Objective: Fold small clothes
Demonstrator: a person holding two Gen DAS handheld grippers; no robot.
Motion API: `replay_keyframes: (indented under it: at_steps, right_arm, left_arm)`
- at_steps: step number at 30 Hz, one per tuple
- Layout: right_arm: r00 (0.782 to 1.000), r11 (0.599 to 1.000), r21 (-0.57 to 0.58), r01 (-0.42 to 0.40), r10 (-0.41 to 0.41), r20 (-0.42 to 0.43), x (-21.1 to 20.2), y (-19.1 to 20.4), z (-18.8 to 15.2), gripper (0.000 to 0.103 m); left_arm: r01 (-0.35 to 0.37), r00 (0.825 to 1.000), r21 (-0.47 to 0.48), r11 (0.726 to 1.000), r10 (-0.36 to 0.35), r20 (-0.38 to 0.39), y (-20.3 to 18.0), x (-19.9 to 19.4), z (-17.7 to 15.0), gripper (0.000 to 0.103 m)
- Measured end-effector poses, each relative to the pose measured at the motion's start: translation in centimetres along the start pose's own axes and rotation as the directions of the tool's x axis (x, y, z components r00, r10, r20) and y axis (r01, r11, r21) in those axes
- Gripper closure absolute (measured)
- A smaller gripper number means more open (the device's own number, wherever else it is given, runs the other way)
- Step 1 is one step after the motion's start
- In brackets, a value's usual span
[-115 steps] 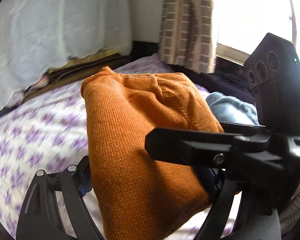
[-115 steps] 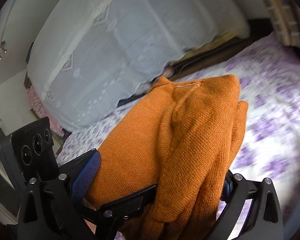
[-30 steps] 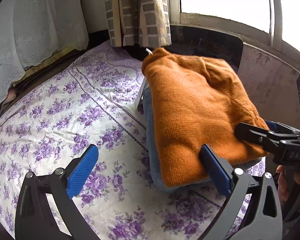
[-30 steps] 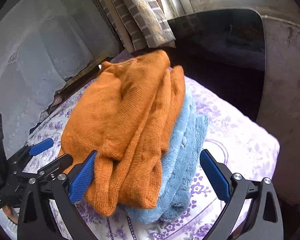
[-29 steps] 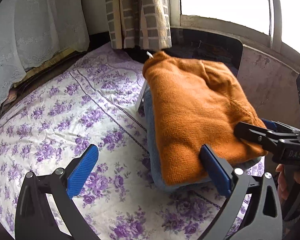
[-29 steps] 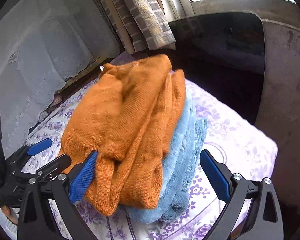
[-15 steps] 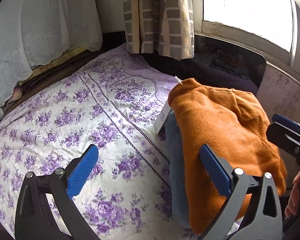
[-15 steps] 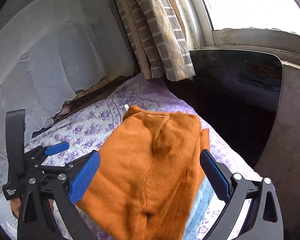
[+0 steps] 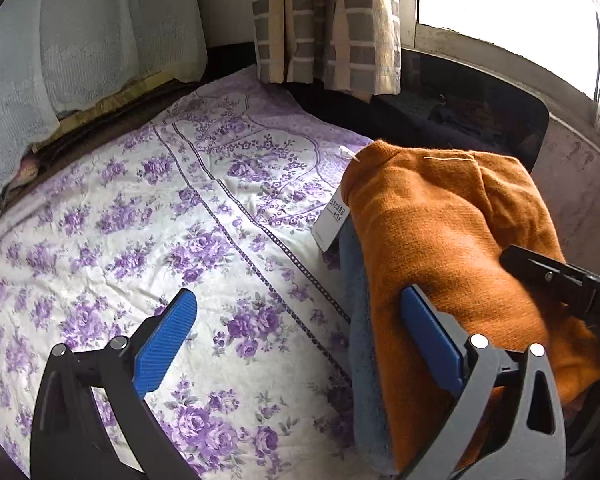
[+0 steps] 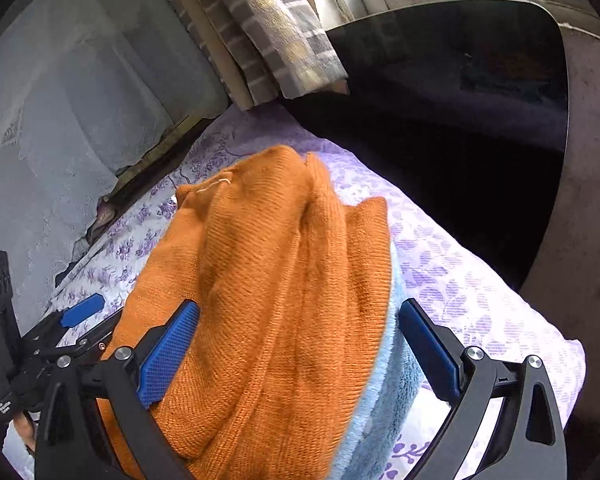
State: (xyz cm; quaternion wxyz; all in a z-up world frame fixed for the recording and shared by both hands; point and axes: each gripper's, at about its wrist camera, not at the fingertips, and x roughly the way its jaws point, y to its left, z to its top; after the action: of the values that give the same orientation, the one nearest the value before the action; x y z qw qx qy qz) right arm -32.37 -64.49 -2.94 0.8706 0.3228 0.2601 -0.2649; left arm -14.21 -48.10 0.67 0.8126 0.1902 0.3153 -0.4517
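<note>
A folded orange knit sweater [image 9: 452, 240] lies on top of a folded light blue fleece garment [image 9: 364, 360] at the right edge of the bed. A white tag [image 9: 332, 222] hangs from its far corner. My left gripper [image 9: 300, 336] is open and empty; its right pad rests against the sweater's near left side. In the right wrist view the sweater [image 10: 268, 288] and blue garment [image 10: 384, 384] fill the space between the fingers of my right gripper [image 10: 296, 348], which is open, with the left pad against the knit.
The bed has a white sheet with purple flowers [image 9: 140, 220]. A white lace cover [image 9: 80, 40] hangs at the back left, a checked curtain [image 9: 324, 20] and window behind. A dark panel [image 10: 460, 100] and a wall [image 10: 580, 200] stand to the right of the pile.
Both grippers let go of the orange sweater, which now lies on the blue garment. In the last half second both grippers drew back slightly and lowered beside the pile.
</note>
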Motion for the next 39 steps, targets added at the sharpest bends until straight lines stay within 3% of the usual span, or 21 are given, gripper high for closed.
replay_keyframes:
  at_steps: [6, 12, 15, 19, 20, 22, 24, 25, 28, 30, 32, 34, 36, 39]
  right_arm:
    - [0.999, 0.998, 0.052, -0.04, 0.04, 0.003, -0.2, -0.3, -0.5, 0.003]
    - [0.988, 0.996, -0.011, 0.09, -0.088, 0.127, -4.9, 2.4, -0.4, 0.003]
    - [0.98, 0.994, -0.028, 0.108, -0.102, 0.17, -6.5, 3.5, 2.2, 0.003]
    - [0.995, 1.0, 0.016, -0.006, 0.004, 0.096, -4.6, 3.6, 6.0, 0.004]
    - [0.989, 0.989, 0.073, -0.127, 0.12, 0.092, -4.3, 3.4, 6.5, 0.004]
    - [0.953, 0.947, 0.109, -0.302, 0.295, 0.074, -3.5, 4.0, 6.8, 0.004]
    - [0.925, 0.919, 0.106, -0.38, 0.378, 0.042, -2.4, 5.0, 6.7, 0.004]
    - [0.919, 0.912, 0.112, -0.394, 0.394, 0.018, -1.7, 5.2, 6.5, 0.004]
    - [0.946, 0.939, 0.177, -0.296, 0.313, -0.077, 2.2, 3.2, 6.1, 0.004]
    - [0.95, 0.934, 0.215, -0.285, 0.305, -0.068, 2.7, 1.7, 6.0, 0.011]
    - [0.955, 0.933, 0.228, -0.279, 0.295, -0.034, 1.4, 1.5, 5.9, 0.016]
    - [0.964, 0.945, 0.194, -0.263, 0.267, 0.009, -0.8, 2.3, 5.7, 0.01]
    - [0.957, 0.946, 0.139, -0.291, 0.289, 0.039, -3.3, 3.2, 5.0, 0.005]
    - [0.947, 0.936, 0.152, -0.318, 0.322, 0.003, -4.1, 2.6, 3.0, 0.004]
  left_arm:
    - [-0.002, 1.0, -0.018, 1.0, 0.002, -0.012, 0.4, -0.2, -0.1, 0.004]
    - [0.022, 1.0, -0.062, 0.998, -0.023, -0.016, 1.8, -2.9, -0.4, 0.005]
    - [0.047, 0.999, -0.059, 0.997, -0.046, 0.019, 1.7, -4.4, -0.5, 0.005]
    - [0.037, 0.999, 0.02, 0.999, -0.038, 0.033, -0.5, -5.0, -0.3, 0.005]
    - [0.031, 0.999, 0.031, 0.999, -0.033, 0.041, -0.8, -5.1, -0.3, 0.005]
    - [0.039, 0.998, 0.053, 0.998, -0.042, 0.05, -1.4, -4.9, -0.5, 0.005]
    - [0.06, 0.997, 0.05, 0.997, -0.062, 0.034, -1.7, -4.1, -0.8, 0.004]
    - [0.067, 0.997, 0.048, 0.997, -0.068, 0.019, -1.7, -3.6, -1.0, 0.004]
    - [0.096, 0.995, 0.049, 0.994, -0.095, -0.009, -1.7, -2.8, -1.3, 0.004]
    - [0.128, 0.992, 0.05, 0.991, -0.126, -0.026, -1.8, -2.5, -1.2, 0.004]
    - [0.115, 0.993, 0.046, 0.992, -0.114, -0.022, -1.9, -2.7, -1.2, 0.004]
    - [0.091, 0.996, 0.057, 0.994, -0.091, -0.004, -2.0, -3.8, -1.1, 0.004]
    - [0.098, 0.995, 0.047, 0.994, -0.099, 0.021, -1.7, -4.7, -1.0, 0.005]
    - [0.114, 0.993, 0.027, 0.993, -0.113, -0.016, -1.6, -4.0, -0.9, 0.004]
